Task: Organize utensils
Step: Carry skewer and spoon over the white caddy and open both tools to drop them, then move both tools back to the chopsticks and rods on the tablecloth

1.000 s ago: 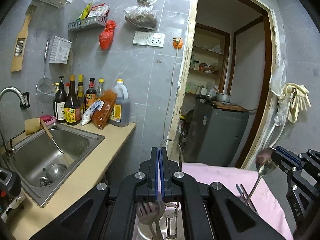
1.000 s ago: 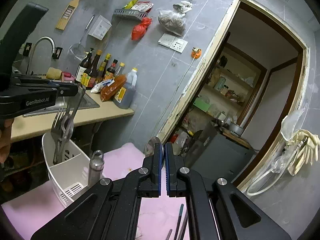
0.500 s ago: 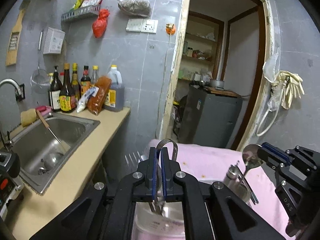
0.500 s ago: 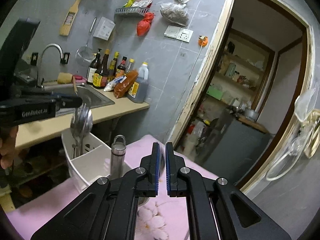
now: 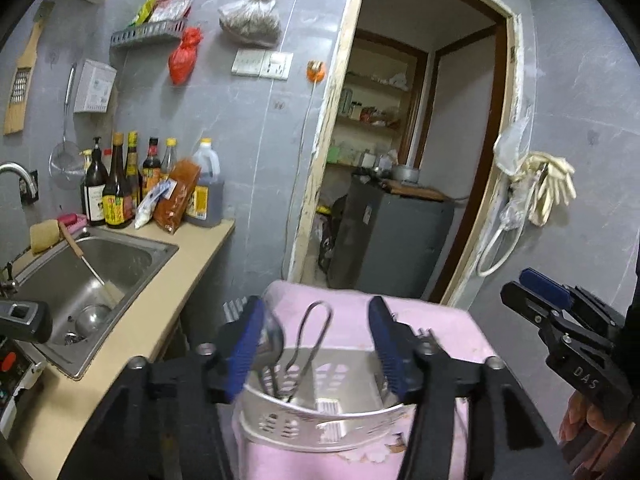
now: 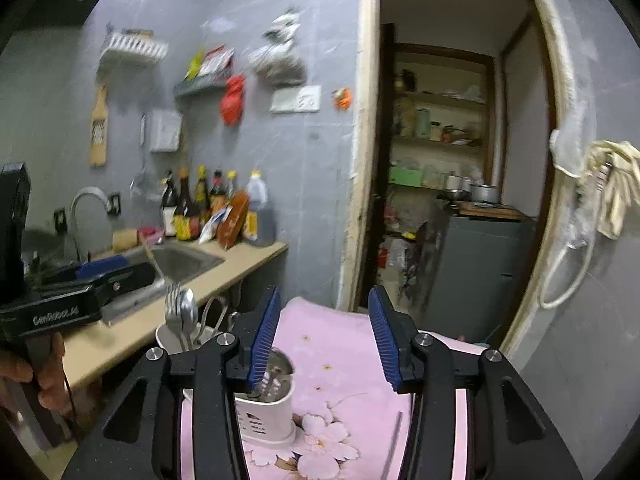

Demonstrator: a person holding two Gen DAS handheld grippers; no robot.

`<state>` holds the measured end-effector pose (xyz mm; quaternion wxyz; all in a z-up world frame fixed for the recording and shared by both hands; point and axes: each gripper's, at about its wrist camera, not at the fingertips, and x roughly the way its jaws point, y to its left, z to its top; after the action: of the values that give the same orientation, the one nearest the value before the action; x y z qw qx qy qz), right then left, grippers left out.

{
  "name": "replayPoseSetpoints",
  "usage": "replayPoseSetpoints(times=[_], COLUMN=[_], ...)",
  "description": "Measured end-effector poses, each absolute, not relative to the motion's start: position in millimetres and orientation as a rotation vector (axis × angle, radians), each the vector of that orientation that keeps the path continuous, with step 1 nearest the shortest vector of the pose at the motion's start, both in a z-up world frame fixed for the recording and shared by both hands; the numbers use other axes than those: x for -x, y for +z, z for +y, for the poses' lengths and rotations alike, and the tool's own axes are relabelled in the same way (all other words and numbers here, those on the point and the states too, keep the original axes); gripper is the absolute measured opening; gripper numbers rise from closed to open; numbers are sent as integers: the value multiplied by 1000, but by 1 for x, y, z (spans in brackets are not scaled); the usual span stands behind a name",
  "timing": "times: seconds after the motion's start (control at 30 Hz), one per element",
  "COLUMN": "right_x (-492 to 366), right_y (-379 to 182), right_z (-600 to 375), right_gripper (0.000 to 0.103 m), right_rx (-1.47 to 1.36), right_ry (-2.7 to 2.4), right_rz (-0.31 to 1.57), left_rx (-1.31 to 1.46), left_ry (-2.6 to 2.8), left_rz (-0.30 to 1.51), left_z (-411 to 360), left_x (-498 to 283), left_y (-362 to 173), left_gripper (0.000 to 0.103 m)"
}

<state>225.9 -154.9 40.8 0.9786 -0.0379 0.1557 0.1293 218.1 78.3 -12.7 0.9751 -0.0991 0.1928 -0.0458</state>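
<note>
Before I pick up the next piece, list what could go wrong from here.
1. The fork and spoon stand tall above the white holder, close to the open left gripper; a careless pull back could snag them and tip the holder.
2. The holder sits on a pink cloth, which may slide under a knock.
3. The chopstick lies flat on the cloth below the open right gripper, hard to pinch cleanly.

Left wrist view: close above the white caddy (image 5: 320, 420), facing the tiled wall and doorway (image 5: 420, 160). Right wrist view: slightly farther back, same heading. Both share the caddy (image 6: 264, 412), pink cloth (image 5: 440, 328), sink (image 5: 92, 280), bottles (image 6: 216, 208) and doorway.
</note>
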Motion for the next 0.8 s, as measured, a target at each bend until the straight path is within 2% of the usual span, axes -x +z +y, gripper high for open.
replayPoseSetpoints(times=[0.07, 0.2, 0.27, 0.37, 0.8], right_x=[-218, -201, -193, -179, -162], right_y=[48, 59, 64, 69, 63], right_z=[-167, -190, -200, -215, -274], right_gripper=[57, 72, 86, 102, 102], right_rx=[56, 40, 35, 24, 36], right_ry=[238, 193, 170, 132, 9], right_rz=[290, 249, 229, 195, 177], left_rx=[201, 192, 180, 158, 40], left_ry=[-91, -88, -80, -66, -61], left_rz=[364, 318, 294, 251, 206], left_z=[71, 57, 47, 32, -39], left_x=[-210, -198, -192, -183, -173], left_y=[-2, 14, 21, 29, 28], left_gripper=[68, 84, 96, 102, 102])
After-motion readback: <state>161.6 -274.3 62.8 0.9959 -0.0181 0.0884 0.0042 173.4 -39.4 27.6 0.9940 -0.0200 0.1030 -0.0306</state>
